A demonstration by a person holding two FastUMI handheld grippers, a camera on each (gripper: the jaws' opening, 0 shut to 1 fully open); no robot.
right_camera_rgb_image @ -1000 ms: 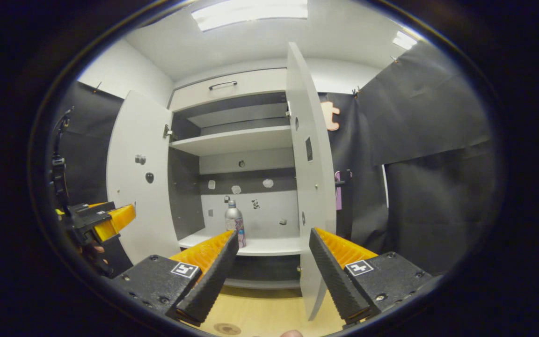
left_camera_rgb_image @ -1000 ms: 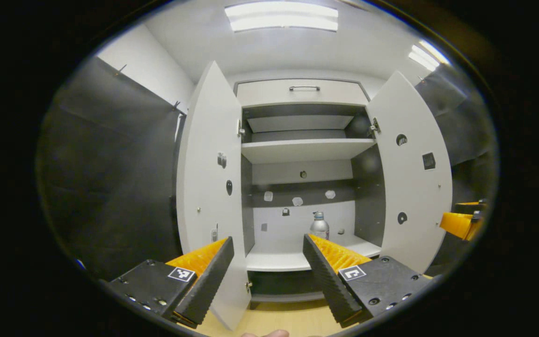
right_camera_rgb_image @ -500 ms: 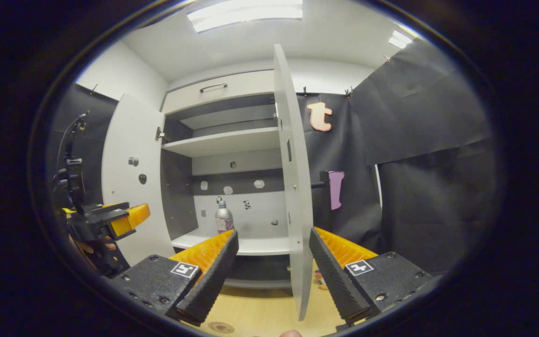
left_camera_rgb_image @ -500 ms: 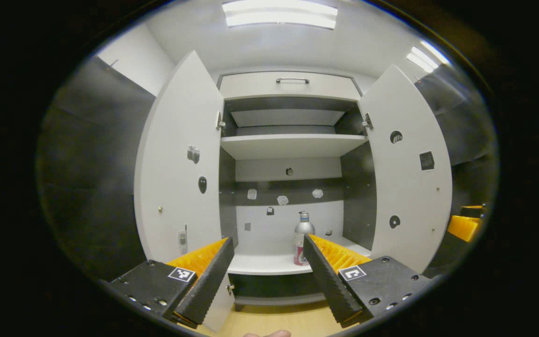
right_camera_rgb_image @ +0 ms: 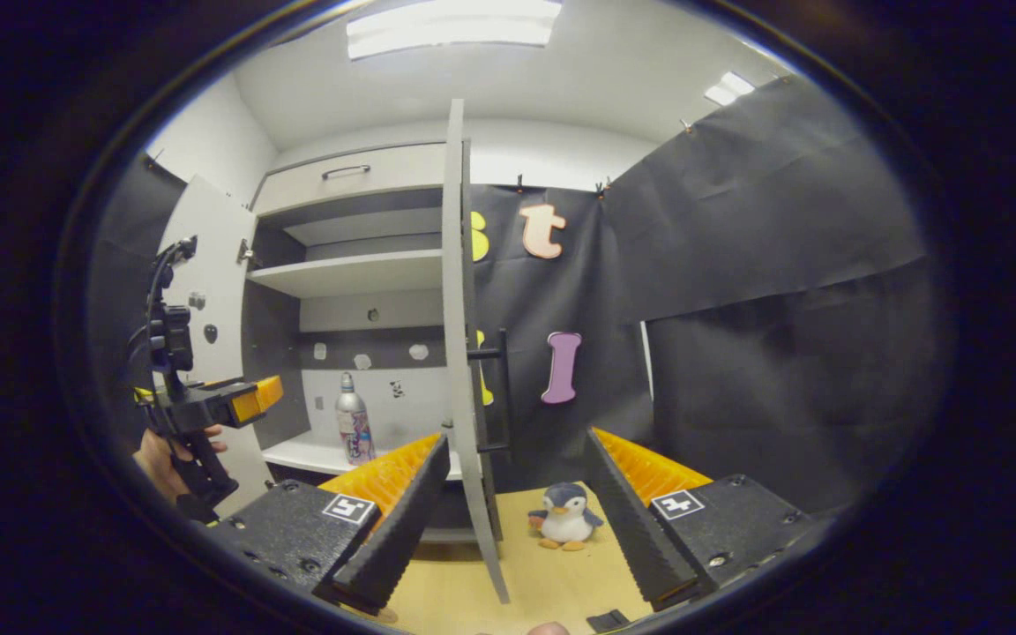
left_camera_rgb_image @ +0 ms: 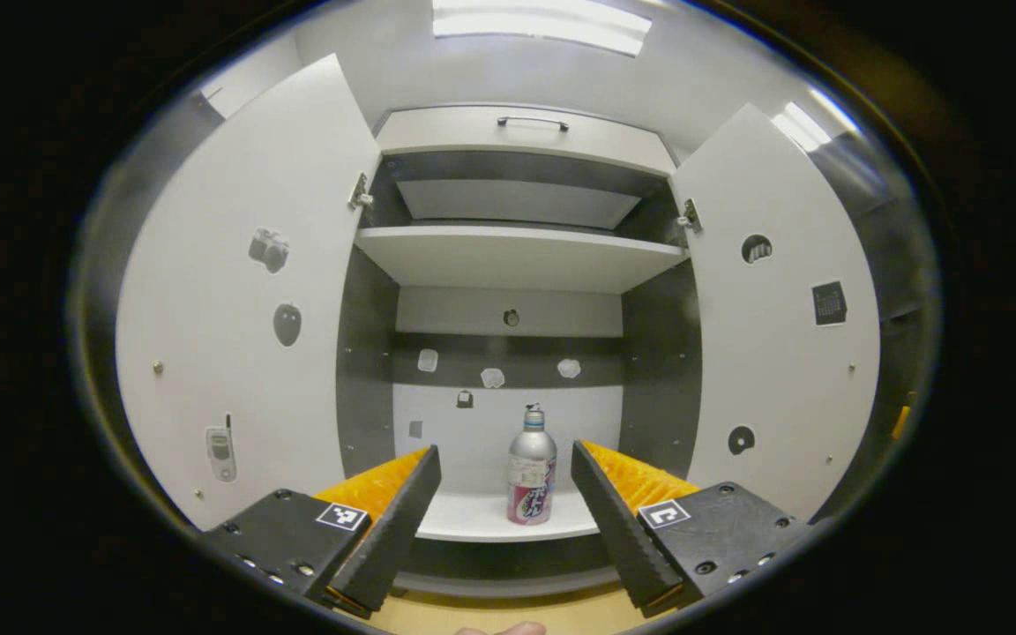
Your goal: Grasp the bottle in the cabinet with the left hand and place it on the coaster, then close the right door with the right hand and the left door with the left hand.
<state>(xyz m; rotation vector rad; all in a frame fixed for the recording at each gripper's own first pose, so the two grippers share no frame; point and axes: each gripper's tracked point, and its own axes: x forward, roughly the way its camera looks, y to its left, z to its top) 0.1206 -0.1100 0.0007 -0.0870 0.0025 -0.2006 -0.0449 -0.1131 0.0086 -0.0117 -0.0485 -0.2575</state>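
- In the left gripper view, the left gripper (left_camera_rgb_image: 505, 494) is seen with its jaws spread wide and nothing held between them, pointed level into the open cabinet (left_camera_rgb_image: 512, 256).
- The bottle (left_camera_rgb_image: 532, 476) is found upright on the lower shelf (left_camera_rgb_image: 473, 520), seen between the fingertips but farther back, untouched.
- The upper shelf (left_camera_rgb_image: 517, 256) is seen bare.
- The left door (left_camera_rgb_image: 235, 300) and right door (left_camera_rgb_image: 781, 309) are swung open to either side.
- In the right gripper view, the right gripper (right_camera_rgb_image: 515, 494) is likewise held wide and empty, with the right door's edge seen between its fingers.
- A toy penguin (right_camera_rgb_image: 565, 516) is seen on the worktop (right_camera_rgb_image: 552, 573) beyond the door.
- Farther left there, the left gripper is held by a hand (right_camera_rgb_image: 164, 459), short of the shelf.
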